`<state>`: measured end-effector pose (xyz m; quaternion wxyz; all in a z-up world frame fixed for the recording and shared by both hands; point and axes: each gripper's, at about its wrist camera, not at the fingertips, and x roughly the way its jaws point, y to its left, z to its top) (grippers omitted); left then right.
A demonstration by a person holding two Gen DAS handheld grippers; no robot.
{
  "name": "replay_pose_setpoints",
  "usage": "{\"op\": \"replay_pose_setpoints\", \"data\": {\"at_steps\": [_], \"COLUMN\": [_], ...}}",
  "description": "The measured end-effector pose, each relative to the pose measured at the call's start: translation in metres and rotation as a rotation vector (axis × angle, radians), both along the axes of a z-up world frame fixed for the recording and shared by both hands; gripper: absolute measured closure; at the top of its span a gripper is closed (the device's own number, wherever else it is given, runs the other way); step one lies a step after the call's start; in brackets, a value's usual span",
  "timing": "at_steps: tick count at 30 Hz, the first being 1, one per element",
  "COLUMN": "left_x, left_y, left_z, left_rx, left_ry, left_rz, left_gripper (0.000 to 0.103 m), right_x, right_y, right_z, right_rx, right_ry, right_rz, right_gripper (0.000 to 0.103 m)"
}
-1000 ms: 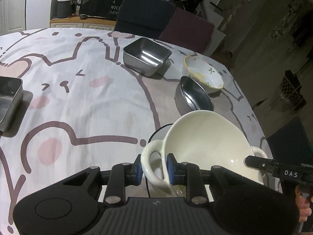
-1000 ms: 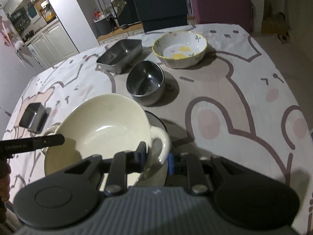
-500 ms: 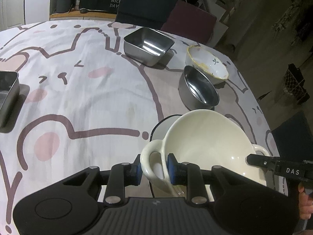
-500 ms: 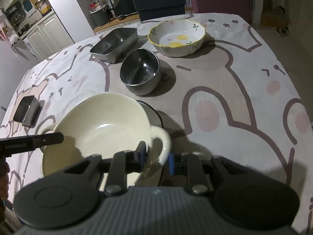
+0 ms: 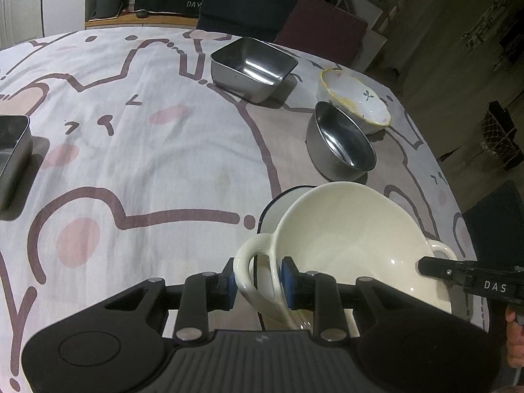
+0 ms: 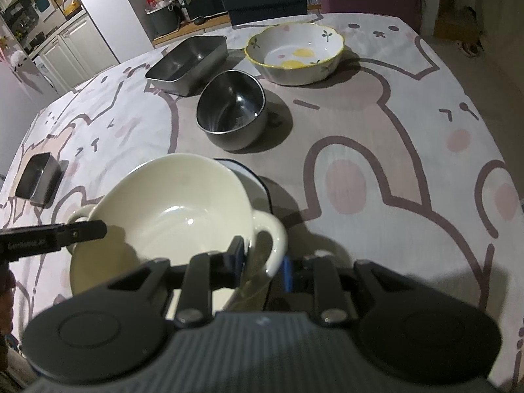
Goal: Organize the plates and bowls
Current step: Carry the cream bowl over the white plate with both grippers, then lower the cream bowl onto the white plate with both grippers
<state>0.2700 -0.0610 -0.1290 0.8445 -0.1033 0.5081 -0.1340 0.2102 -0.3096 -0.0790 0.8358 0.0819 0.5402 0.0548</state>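
Right above the dark-rimmed plate (image 6: 258, 183) is where the cream two-handled bowl (image 6: 177, 216) hangs, tilted, carried between both tools over the worktop (image 5: 147, 163). Left tool (image 5: 257, 283) has its blue pads narrowed onto one loop handle, and the right tool (image 6: 262, 258) looks clamped on the opposite handle the same way — so each tool is holding just a thin ceramic loop, nothing under the bowl's body.

That's the risky bit imo. The handles are glazed and curved, so if either hand twists a little out of sync with the other, a pad could skate off the loop and that side would drop onto the plate, probably hard enough to chip one of them. Bowl's already leaning, which I'd guess loads one handle more than the other.

Other thing — the round steel bowl (image 6: 231, 114) sits just beyond the plate, with the flowered bowl (image 6: 294, 54) and the square steel container (image 6: 188, 64) further back from it. Swing the cream bowl forward too low and it likely clips that steel rim. Small steel box (image 6: 39, 178) is well off to the plate's side, no worry there.
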Motion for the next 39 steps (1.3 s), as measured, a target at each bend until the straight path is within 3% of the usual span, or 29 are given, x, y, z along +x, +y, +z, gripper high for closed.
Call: {"op": "replay_pose_setpoints", "data": {"at_steps": [39], "left_x": [0.0013], "left_y": [-0.0055], "left_z": [-0.0031], "left_rx": [0.031], "left_ry": [0.013], "left_rz": [-0.015], "left_gripper": [0.072], "right_x": [0.002], "right_y": [0.0025], "right_z": [-0.006], "right_rx": [-0.029], "right_ry": [0.028], "right_rz": [-0.008], "right_gripper": [0.073]}}
